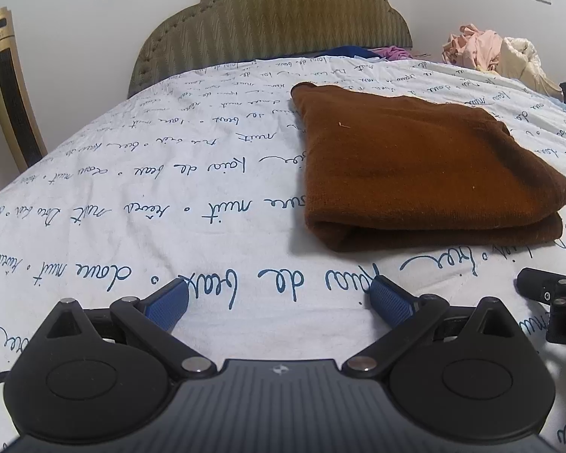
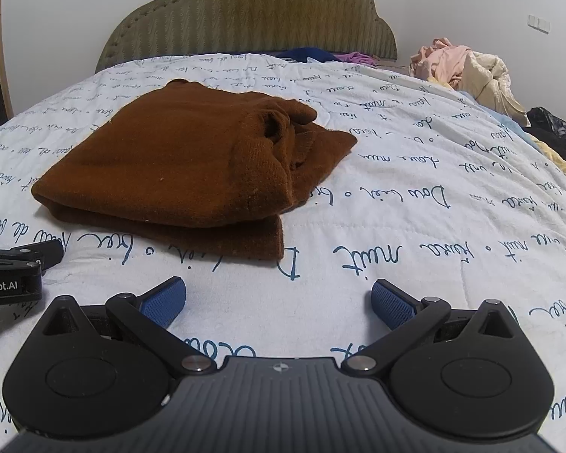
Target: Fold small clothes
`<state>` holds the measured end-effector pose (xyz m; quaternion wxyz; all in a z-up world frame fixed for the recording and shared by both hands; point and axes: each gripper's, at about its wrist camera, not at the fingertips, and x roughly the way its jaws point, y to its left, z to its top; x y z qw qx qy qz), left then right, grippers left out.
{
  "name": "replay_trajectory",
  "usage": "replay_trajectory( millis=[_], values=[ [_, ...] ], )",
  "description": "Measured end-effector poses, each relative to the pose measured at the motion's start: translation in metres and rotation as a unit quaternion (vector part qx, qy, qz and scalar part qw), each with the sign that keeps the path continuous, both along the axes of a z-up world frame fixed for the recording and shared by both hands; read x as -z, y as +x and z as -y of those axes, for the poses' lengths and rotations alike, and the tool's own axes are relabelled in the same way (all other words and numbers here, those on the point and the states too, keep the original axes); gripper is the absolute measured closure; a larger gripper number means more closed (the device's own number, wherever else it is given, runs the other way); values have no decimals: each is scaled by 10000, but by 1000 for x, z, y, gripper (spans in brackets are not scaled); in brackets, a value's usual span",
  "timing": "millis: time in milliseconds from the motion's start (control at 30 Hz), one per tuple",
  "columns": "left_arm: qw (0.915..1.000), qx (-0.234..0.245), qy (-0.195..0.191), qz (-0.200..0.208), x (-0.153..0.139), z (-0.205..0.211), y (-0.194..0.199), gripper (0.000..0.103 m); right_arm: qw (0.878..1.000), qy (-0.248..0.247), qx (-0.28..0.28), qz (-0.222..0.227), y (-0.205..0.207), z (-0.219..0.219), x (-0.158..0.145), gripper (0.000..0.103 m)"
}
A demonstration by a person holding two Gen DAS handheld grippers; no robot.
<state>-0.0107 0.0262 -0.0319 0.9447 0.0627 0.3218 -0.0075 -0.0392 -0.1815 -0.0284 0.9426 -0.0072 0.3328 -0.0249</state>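
A brown knit garment (image 1: 422,166) lies folded in a thick flat stack on the white bed cover (image 1: 169,196) with blue handwriting print. In the right wrist view the garment (image 2: 185,166) sits ahead and to the left, its collar and loose edges bunched at its right side. My left gripper (image 1: 279,294) is open and empty, low over the cover, short of the garment's near fold. My right gripper (image 2: 279,294) is open and empty, also short of the garment. Each gripper's body shows at the edge of the other's view, the right one (image 1: 551,298) and the left one (image 2: 15,268).
A padded olive headboard (image 1: 271,22) stands at the far end of the bed. A pile of pink and cream clothes (image 2: 468,71) lies at the far right, with dark clothes (image 2: 558,136) nearer. Blue and purple fabric (image 2: 320,54) lies by the headboard. A tall gold appliance (image 1: 7,87) stands left.
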Motion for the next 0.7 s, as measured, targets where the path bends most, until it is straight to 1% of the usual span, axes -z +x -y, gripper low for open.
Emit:
replay_trajectory(
  millis=[133, 200, 267, 333, 467, 500, 633, 700],
  values=[
    [9999, 2, 145, 35, 0, 4, -2, 0, 10000, 37, 21, -29, 2, 0, 0, 0],
    [9996, 24, 287, 81, 0, 8, -3, 0, 9999, 109, 6, -49, 3, 3, 1, 0],
    [9994, 33, 325, 112, 1, 9, -3, 0, 9998, 199, -1, -58, 3, 5, 1, 0],
    [9997, 35, 222, 77, 1, 6, -2, 0, 9997, 234, -7, -63, 4, 6, 1, 0],
    [9997, 30, -228, -63, 2, -7, 2, 0, 9996, 260, -73, -45, 4, 8, 1, 0],
    [9996, 28, -262, -67, 2, -8, 2, 0, 9996, 259, -100, -42, 4, 8, 2, 0],
    [10000, 29, -87, -25, 2, -2, 1, 0, 9996, 243, -110, -43, 4, 7, 2, 0],
    [9999, 30, -138, -40, 2, -4, 1, 0, 9996, 244, -108, -43, 4, 7, 2, 0]
  ],
)
